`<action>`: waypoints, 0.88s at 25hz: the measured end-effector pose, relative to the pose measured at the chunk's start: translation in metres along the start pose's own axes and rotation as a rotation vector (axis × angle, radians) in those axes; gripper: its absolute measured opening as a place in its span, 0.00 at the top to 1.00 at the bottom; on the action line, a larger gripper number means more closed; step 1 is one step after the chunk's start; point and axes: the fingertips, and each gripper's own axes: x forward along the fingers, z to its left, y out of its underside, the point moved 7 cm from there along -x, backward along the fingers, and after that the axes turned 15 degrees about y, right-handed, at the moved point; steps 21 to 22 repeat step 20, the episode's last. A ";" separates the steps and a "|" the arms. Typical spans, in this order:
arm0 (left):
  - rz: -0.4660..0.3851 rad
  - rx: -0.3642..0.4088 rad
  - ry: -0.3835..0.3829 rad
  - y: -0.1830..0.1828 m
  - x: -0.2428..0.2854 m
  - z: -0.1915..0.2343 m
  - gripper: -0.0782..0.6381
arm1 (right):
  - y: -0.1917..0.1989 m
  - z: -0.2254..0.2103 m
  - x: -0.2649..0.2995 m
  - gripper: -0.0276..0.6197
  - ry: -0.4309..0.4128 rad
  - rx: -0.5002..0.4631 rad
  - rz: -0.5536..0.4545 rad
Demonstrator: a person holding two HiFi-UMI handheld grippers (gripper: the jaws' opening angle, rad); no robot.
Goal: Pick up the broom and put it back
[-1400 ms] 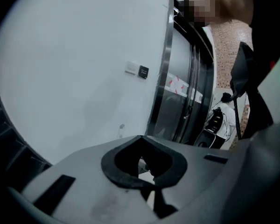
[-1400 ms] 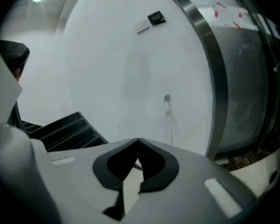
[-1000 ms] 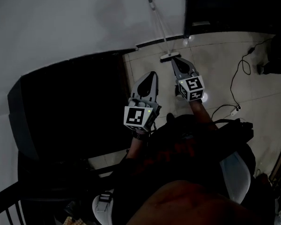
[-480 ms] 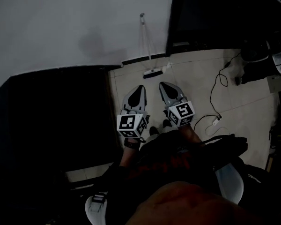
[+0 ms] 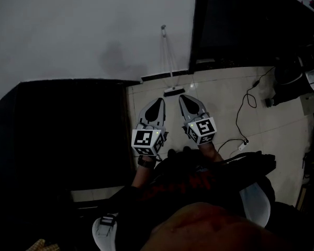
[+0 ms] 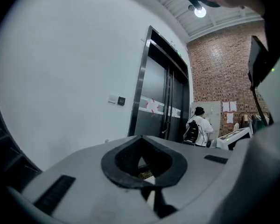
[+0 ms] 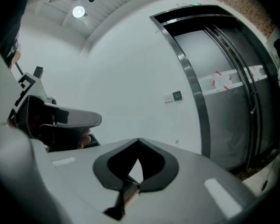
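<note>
Thin pale-handled broom (image 5: 169, 61) propped against the white wall (image 5: 83, 30), head down on the beige tiled floor (image 5: 225, 114). Near it, grey left gripper (image 5: 158, 102) and right gripper (image 5: 186, 99) side by side, both pinched fully closed, gripping nothing.

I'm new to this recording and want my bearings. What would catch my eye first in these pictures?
The left gripper and right gripper sit side by side mid-picture in the head view, jaws together and empty. Just beyond them a broom stands against the white wall, its head at the tiled floor. In the left gripper view, a person in a white jacket stands past the lift doors.
</note>
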 end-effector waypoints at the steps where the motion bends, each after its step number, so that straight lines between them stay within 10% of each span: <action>1: 0.000 -0.002 0.000 0.002 -0.001 0.000 0.88 | 0.000 0.001 -0.001 0.96 -0.005 -0.003 0.002; 22: -0.015 -0.009 0.010 0.000 0.010 -0.007 0.88 | -0.007 -0.008 -0.008 0.96 -0.032 -0.031 0.014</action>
